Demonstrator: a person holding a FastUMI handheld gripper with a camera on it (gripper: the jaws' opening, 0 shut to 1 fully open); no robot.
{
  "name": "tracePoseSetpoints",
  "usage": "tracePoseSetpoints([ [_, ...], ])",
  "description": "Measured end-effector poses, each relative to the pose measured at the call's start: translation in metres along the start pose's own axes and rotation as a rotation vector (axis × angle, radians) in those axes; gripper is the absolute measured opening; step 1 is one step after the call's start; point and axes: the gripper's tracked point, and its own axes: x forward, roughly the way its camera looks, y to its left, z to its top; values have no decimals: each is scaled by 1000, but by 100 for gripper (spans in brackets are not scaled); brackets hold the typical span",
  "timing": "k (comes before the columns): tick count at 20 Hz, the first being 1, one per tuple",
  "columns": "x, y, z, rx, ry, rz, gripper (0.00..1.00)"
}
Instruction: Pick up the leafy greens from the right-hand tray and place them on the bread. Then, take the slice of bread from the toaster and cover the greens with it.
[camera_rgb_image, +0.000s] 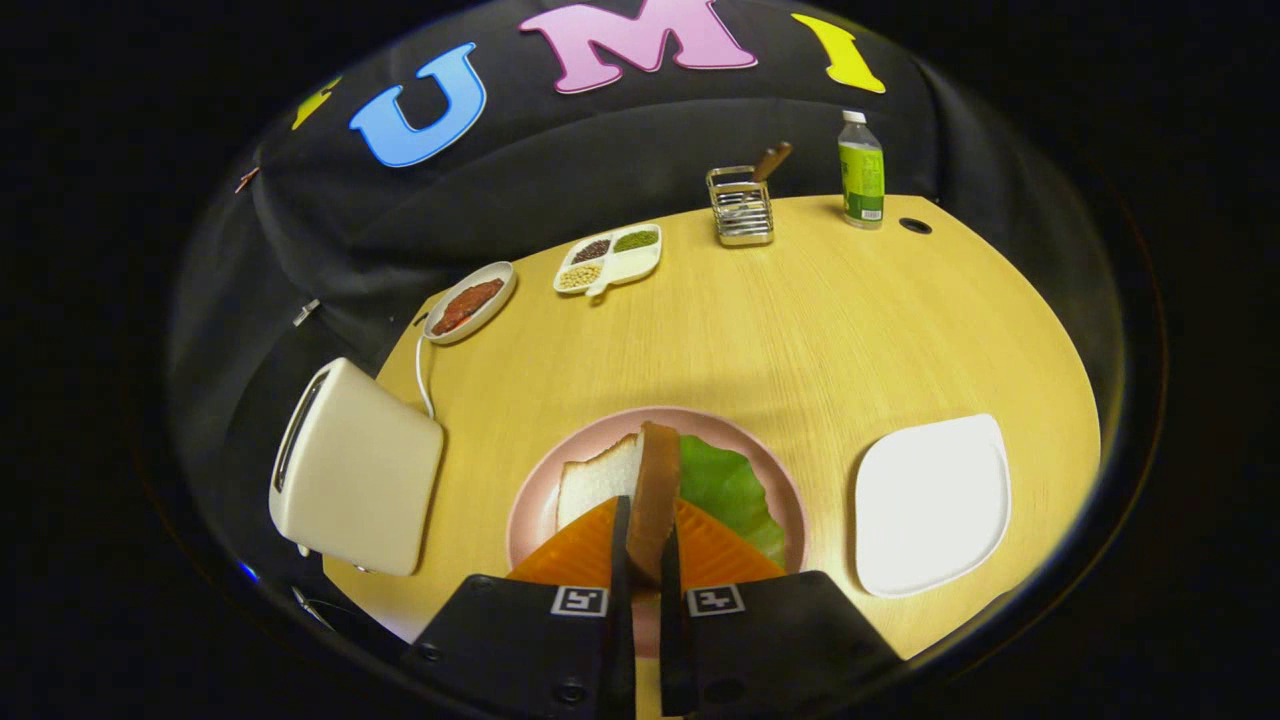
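My gripper (647, 545) is shut on a toasted slice of bread (655, 490), held on edge between the two fingers, above a pink plate (790, 500). On the plate lie a white slice of bread (598, 478) and the leafy greens (728, 488), the leaf spreading over the right part of the plate just ahead of the fingers. The cream toaster (355, 468) stands on the table to the left of the plate. The white tray (932, 505) to the right of the plate holds nothing.
A wooden table (800, 330) carries, at its far side, an oval dish of red food (470, 302), a divided dish of beans (610, 258), a wire rack with a wooden-handled tool (742, 205) and a green-labelled bottle (861, 172). The toaster's white cord (420, 375) runs back.
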Motion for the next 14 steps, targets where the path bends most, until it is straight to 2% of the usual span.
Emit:
tracePoseSetpoints([
  [3, 7, -17, -9, -18, 16, -38, 19],
  [5, 9, -27, -9, -62, 8, -77, 33],
  [6, 10, -31, -9, -94, 5, -98, 48],
  [9, 10, -39, -6, -202, -20, -136, 73],
  [13, 6, -41, 3, -347, -45, -170, 84],
  [14, 4, -41, 7, -351, -54, -167, 91],
])
